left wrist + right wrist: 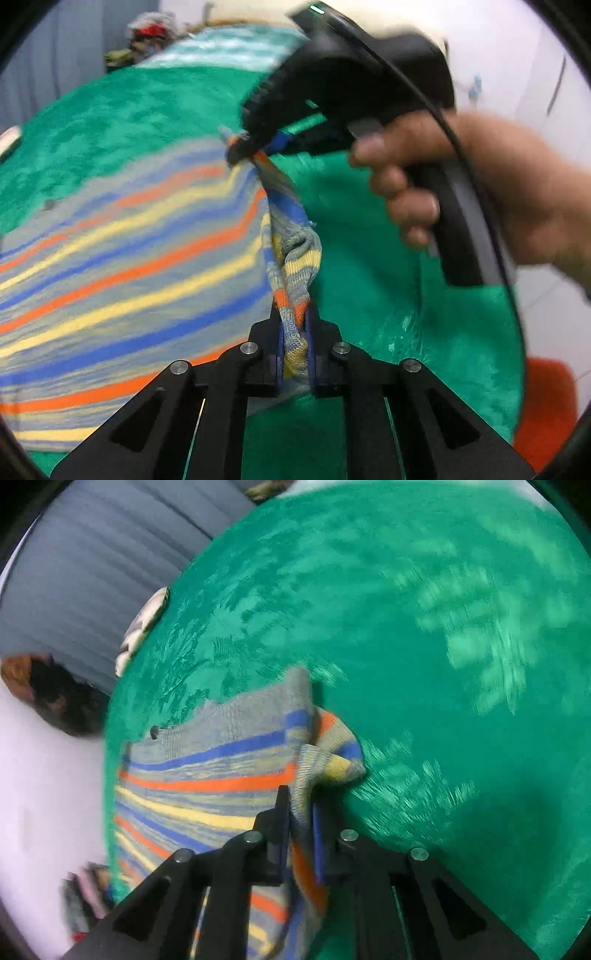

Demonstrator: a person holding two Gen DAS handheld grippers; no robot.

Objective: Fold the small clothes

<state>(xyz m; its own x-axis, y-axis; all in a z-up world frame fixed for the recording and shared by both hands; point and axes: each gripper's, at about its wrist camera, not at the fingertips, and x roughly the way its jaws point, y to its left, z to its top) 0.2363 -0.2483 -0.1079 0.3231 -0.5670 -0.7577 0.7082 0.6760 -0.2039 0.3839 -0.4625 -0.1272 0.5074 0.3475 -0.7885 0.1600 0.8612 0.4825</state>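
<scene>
Striped knit garment (122, 266), grey with blue, orange and yellow bands, lies spread on a green plush worktop (110, 110), filling the 9 o'clock half of the left wrist view. Its near edge bunches into a twisted ridge running from 6 o'clock up toward 12 o'clock. The left tool (295, 343) is narrowed tight on the lower end of that ridge, the fabric pinched between its blue pads. At the ridge's far end the right tool (240, 147), held by a hand (480, 192), is clamped on another bunch of the same edge, so the cloth stretches between the two. In the right wrist view the right tool (301, 830) pinches a grey fold, with the rest of the garment trailing toward 8 o'clock, close to the worktop's edge there. Open green surface stretches from 12 o'clock round to 4 o'clock. Beyond the edge at 10 o'clock hangs a grey pleated curtain (92, 572). A blurred heap of clothes (147, 37) sits at the far end near 11 o'clock in the left wrist view.
</scene>
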